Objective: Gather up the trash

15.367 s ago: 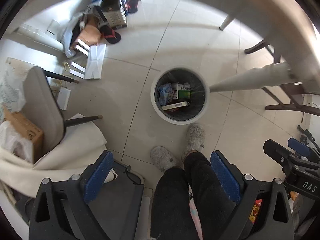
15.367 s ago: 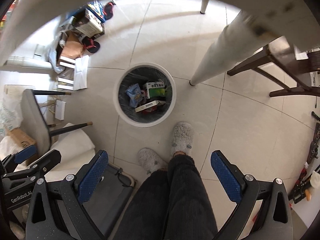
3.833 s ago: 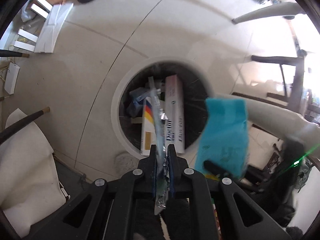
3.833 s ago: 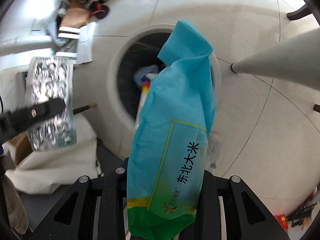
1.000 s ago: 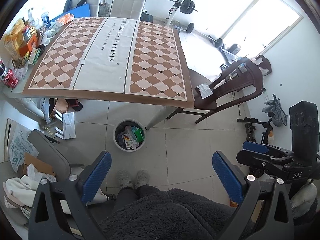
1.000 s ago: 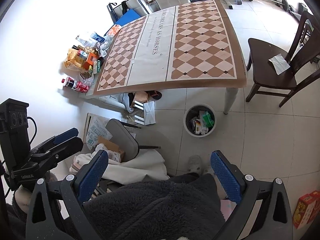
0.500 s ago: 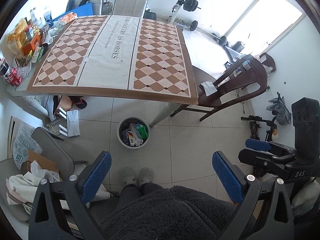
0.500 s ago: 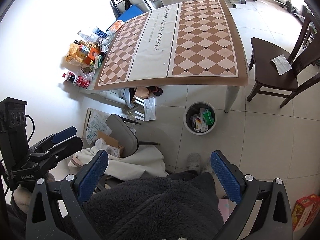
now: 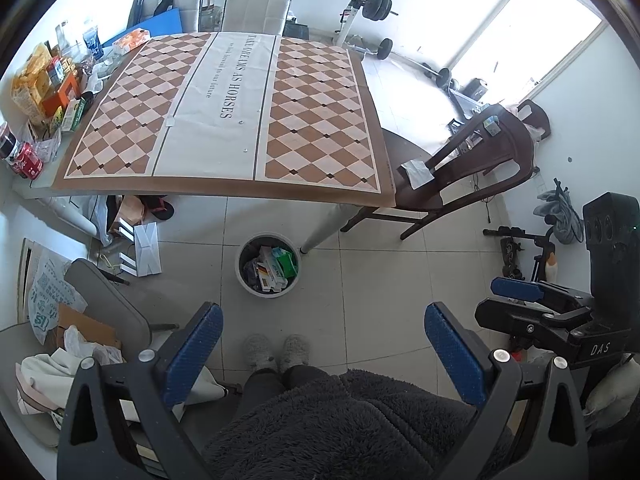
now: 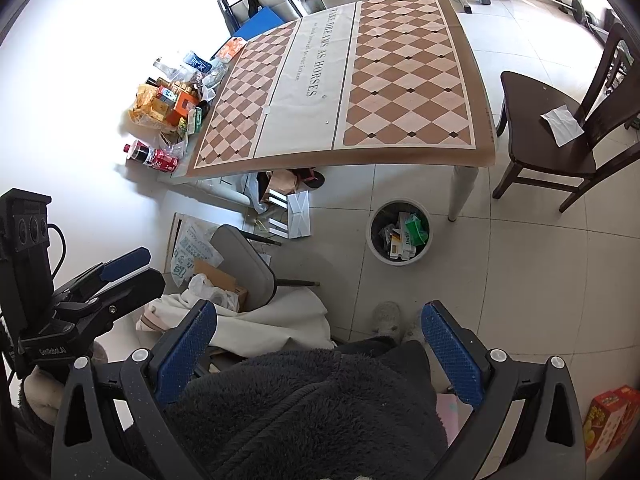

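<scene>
A round white trash bin (image 9: 267, 293) stands on the tile floor by a table leg, holding boxes and wrappers; it also shows in the right wrist view (image 10: 400, 258). My left gripper (image 9: 322, 350) is open and empty, held high above the floor. My right gripper (image 10: 320, 346) is open and empty, held high too. Each gripper shows at the edge of the other's view. A pile of snack packs, cans and bottles (image 9: 36, 92) sits at the table's left end, also in the right wrist view (image 10: 168, 116).
A table with a checkered cloth (image 9: 240, 112) fills the middle. A dark wooden chair (image 9: 460, 168) holding a white paper stands at its right. A grey chair (image 10: 244, 264), boxes and bags crowd the floor at left. My slippered feet (image 9: 276, 352) are below.
Both grippers have risen a little and the view has tilted slightly, so the table and bin sit lower in the frame. Both grippers stay open and empty.
</scene>
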`<state>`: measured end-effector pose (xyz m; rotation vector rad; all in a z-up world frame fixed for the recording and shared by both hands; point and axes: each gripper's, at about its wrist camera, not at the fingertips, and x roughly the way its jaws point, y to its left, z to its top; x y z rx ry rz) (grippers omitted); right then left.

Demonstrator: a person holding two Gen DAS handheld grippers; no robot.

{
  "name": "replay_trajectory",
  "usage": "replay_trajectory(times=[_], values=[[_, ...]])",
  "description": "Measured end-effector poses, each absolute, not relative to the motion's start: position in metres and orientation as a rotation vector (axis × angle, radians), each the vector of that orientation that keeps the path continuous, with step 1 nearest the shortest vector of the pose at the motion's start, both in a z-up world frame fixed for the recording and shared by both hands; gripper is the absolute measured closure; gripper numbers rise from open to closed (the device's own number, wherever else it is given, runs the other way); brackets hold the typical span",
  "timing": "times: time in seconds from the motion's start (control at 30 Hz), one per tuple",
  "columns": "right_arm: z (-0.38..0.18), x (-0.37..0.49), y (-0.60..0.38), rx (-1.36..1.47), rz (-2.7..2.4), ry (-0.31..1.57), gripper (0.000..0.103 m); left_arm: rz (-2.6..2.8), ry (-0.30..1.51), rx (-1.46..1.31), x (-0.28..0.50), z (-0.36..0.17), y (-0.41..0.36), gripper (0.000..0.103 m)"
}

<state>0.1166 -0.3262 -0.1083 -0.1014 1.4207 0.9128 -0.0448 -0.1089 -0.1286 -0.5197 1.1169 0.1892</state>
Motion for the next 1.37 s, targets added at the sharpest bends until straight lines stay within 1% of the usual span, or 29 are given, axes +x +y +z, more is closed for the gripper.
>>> replay_trajectory(times=[0.8,1.37], values=[[-0.111,0.118,-0.331,-0.099,0.908,1.427,0.000,0.179,1.118,-0.520,-0.045,-0.127,-0.114,0.000],[-0.111,0.119,-0.332,-0.098,0.909,1.426,0.000,0.170,1.124,-0.507,-0.044,-0.122,-0.132,0.000]])
